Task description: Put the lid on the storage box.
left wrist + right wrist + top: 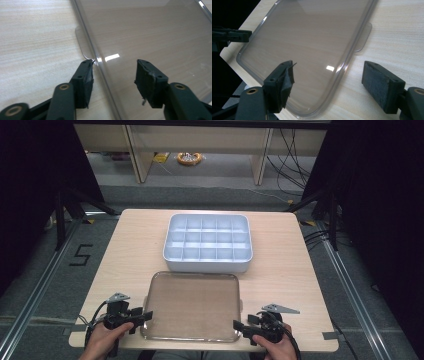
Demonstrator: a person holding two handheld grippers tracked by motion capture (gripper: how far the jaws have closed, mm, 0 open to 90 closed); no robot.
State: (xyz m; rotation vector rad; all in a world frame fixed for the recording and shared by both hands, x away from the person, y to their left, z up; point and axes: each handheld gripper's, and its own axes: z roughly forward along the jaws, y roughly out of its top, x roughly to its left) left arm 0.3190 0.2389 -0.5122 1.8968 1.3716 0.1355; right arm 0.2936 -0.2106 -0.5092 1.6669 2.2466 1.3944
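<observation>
A clear smoky plastic lid lies flat on the wooden table near its front edge. Behind it stands a white compartment box with several empty cells. My left gripper is open at the lid's left edge; in the left gripper view its jaws straddle the lid's rim beside a small tab. My right gripper is open at the lid's front right corner; in the right gripper view the jaws straddle the lid's rim, below its tab.
Bare table surface lies to the left and right of the box. Beyond the table's far edge are wooden furniture legs, cables and a yellow coil on the floor. A "5" mark is taped on the floor at left.
</observation>
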